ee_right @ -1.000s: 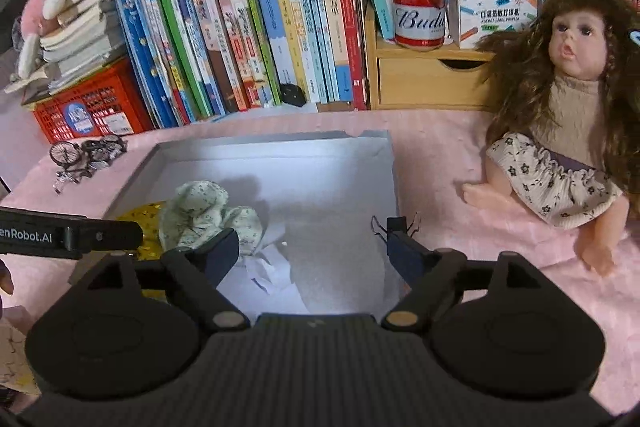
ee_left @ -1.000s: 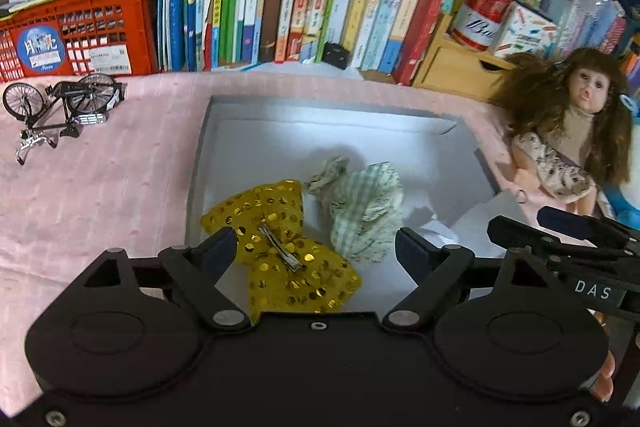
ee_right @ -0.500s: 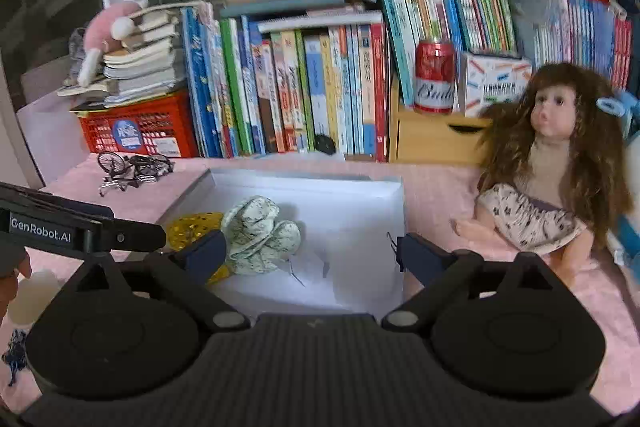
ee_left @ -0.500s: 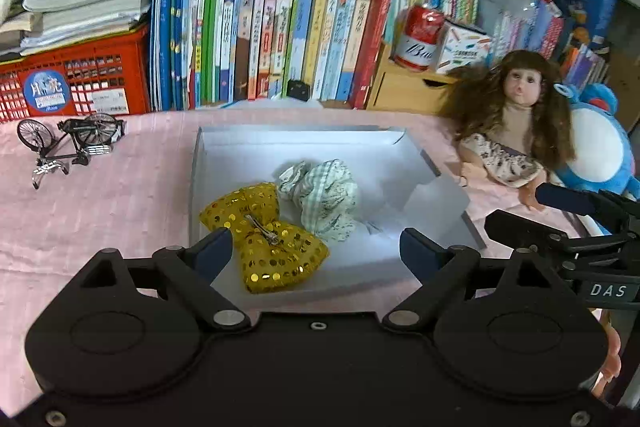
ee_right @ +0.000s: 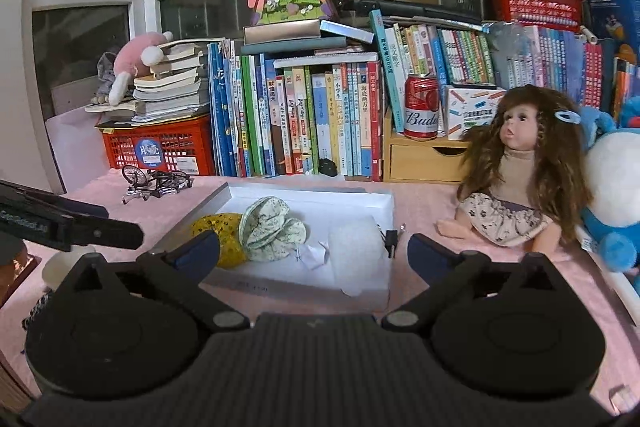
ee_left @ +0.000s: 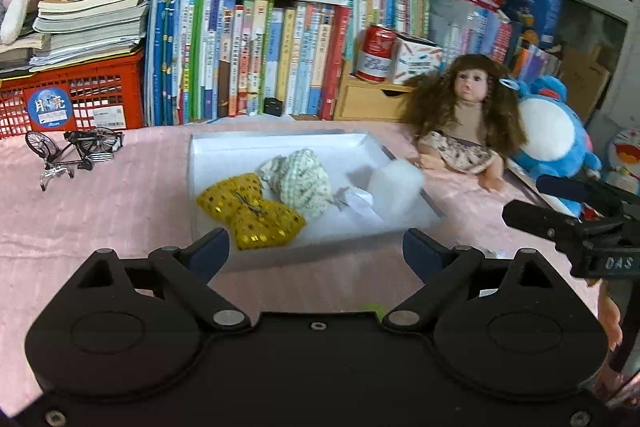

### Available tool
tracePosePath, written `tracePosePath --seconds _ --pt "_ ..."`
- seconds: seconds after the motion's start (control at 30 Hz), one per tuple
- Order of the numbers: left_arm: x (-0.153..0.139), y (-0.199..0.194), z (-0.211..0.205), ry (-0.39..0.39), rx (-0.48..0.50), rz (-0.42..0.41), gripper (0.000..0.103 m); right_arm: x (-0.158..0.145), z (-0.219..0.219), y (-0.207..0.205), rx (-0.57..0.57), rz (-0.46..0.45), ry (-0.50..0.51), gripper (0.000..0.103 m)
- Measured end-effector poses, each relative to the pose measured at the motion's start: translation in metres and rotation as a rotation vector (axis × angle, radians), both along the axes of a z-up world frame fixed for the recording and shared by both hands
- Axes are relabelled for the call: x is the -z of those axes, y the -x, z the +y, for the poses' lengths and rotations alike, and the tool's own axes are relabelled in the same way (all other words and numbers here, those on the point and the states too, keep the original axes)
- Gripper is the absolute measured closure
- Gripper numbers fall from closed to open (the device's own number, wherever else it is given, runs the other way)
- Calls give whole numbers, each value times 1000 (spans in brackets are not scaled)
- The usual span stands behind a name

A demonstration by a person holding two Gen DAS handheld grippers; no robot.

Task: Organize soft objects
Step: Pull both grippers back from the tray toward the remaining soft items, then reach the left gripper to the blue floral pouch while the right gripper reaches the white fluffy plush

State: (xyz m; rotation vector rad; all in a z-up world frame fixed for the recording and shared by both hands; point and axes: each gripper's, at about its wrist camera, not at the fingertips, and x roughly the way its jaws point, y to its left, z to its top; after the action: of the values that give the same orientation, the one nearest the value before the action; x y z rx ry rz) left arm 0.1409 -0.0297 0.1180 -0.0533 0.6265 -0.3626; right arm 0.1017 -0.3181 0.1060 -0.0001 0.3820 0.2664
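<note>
1. The left claw [ee_left: 316, 247] stands with its jaws wide apart; they have just been opening further, and nothing sits between them. It hovers over the pink worktop [ee_left: 100, 211], short of the near rim of the white box [ee_left: 280, 141].
2. The right claw [ee_right: 314, 253] is likewise spread wide, its jaws having just been opening, with nothing clamped. Seen from the left wrist, it juts in at 3 o'clock.
3. The yellow sequined bow [ee_left: 250, 213] lies inside the white box, in its near-left part, at about 11 o'clock from the left claw.
4. The green checked cloth bundle [ee_left: 302, 181] lies touching the bow on its far-right side, also inside the box.
5. A crumpled scrap of white paper [ee_left: 358, 201] and a white foam sheet [ee_left: 394, 183] fill the right part of the box, at 1 o'clock from the left claw.
6. A small black clip [ee_right: 391, 239] sits at the box's right rim in the right wrist view.
7. The doll [ee_right: 516, 179] sits on the worktop at 2 o'clock from the box, with a blue plush toy [ee_left: 554, 131] just beside it.
8. A model bicycle [ee_left: 72, 151] stands well apart at 10 o'clock, in front of a red crate [ee_left: 76, 99].
9. Books [ee_right: 304, 115] line the back, with a red can [ee_right: 422, 107] on a wooden drawer box [ee_right: 424, 161].
</note>
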Motion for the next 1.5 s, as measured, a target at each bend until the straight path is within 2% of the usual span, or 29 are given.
tracePosePath --seconds 0.2,0.47,0.67,0.83,0.93,1.03,1.2,1.37,1.5 --pt "5 37 5 -15 18 -63 8 11 -13 23 50 -27 -9 0" --pt "22 84 18 -6 -20 -113 8 34 -27 43 127 -26 -10 0" --pt "47 135 34 3 -166 -198 7 47 -35 63 193 -58 2 0" --pt "66 164 43 -97 -247 -238 7 60 -44 66 289 -55 34 0" --pt "76 173 51 -172 -322 -266 7 69 -47 65 292 -30 33 0" --pt "84 172 65 -202 -388 -250 7 77 -45 66 287 -14 42 1" --pt "96 157 90 -150 -447 -169 9 86 -41 63 262 12 43 3" --pt "103 138 120 21 -467 -61 15 93 -43 54 226 51 -13 6" --pt "112 122 141 111 -486 3 20 98 -46 46 225 74 -48 7"
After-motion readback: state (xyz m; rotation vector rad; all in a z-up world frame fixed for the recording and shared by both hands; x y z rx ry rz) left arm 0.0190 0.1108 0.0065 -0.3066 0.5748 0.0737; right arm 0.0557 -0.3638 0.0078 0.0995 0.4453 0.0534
